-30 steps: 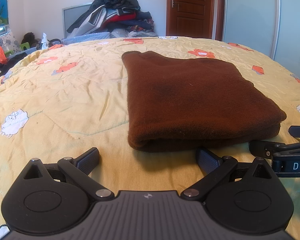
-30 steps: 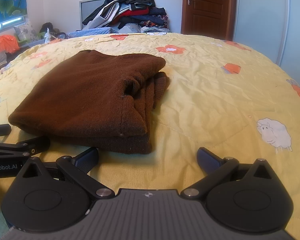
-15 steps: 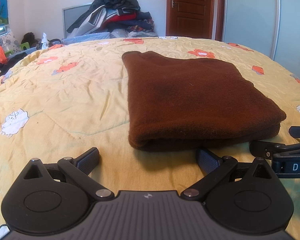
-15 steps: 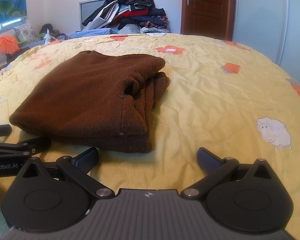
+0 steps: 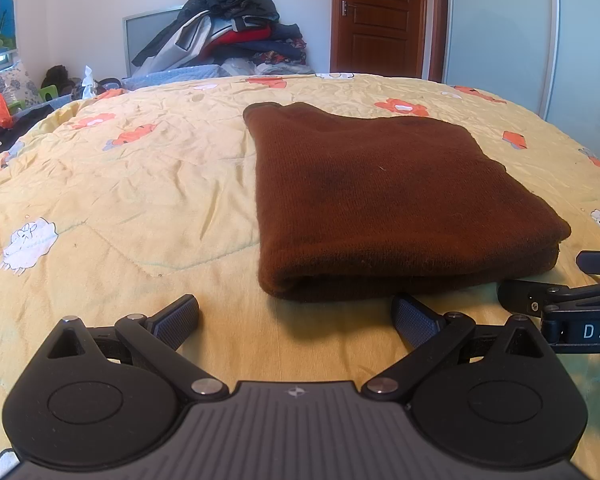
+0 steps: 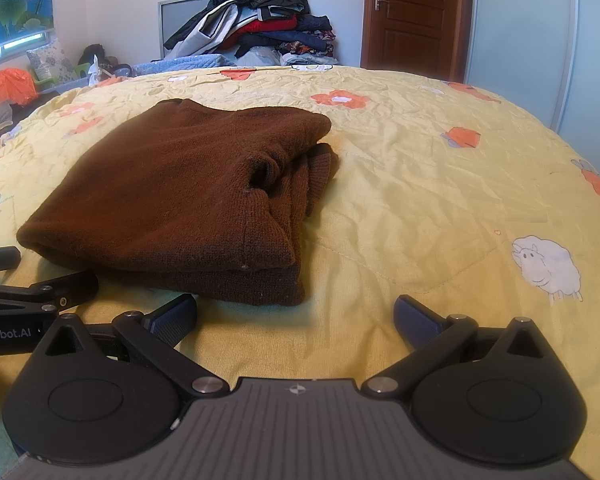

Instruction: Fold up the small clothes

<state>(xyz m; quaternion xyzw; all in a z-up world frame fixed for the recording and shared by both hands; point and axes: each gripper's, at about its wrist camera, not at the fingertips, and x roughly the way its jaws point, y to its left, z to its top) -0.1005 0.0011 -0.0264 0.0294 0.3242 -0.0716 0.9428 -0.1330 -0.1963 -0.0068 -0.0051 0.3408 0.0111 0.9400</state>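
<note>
You're working on a bed covered by a yellow quilt point(image 5: 140, 184) printed with orange flowers and white sheep, with a heap of clothes point(image 5: 236, 32) piled against the far wall beside a wooden door point(image 5: 376, 16). The brown sweater point(image 5: 380, 200) lies on the quilt as a thick rectangle, already doubled over into several layers. It looks like a soft, heavy-ish knit: it will sag and slump if you lift it by one point, and it shouldn't slip between the pads. In the right wrist view the loose ribbed edges and a puckered fold show along its right side point(image 6: 300, 176), so take it there, or by the near corners, pinching every layer together. Your left gripper point(image 5: 296, 316) sits low over the quilt with its jaws spread wide and empty, the sweater's near folded edge just beyond the fingertips and offset to the right. Your right gripper point(image 6: 296, 316) is likewise wide apart and holding nothing, with the sweater's near right corner just ahead of its left finger point(image 6: 172, 320). Neither touches the cloth.
</note>
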